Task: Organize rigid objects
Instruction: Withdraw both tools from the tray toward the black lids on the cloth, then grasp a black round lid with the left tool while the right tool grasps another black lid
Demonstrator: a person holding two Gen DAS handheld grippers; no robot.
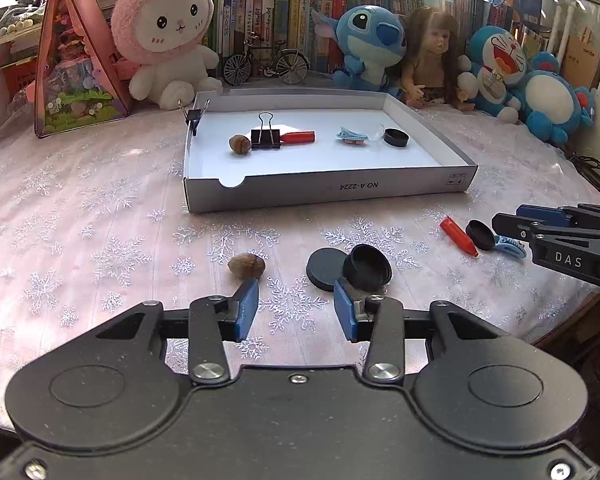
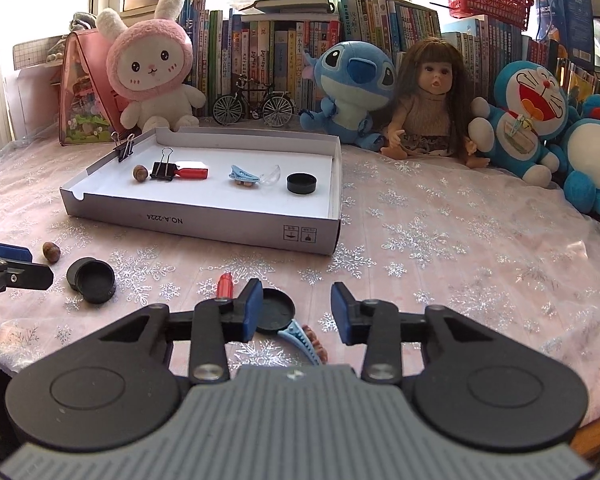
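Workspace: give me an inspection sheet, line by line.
Surface: pink snowflake-print tablecloth.
Job's things: white cardboard tray holds a brown acorn, black binder clip, red crayon, blue hair clip, black cap; loose brown acorn, two black round caps, red crayon, blue hair clip lie outside it.
Clutter: plush toys, doll, model bicycle.
Grippers: left hand-held gripper and right hand-held gripper open, empty.
Cables: black cable at table edge.
Surroundings: bookshelf.
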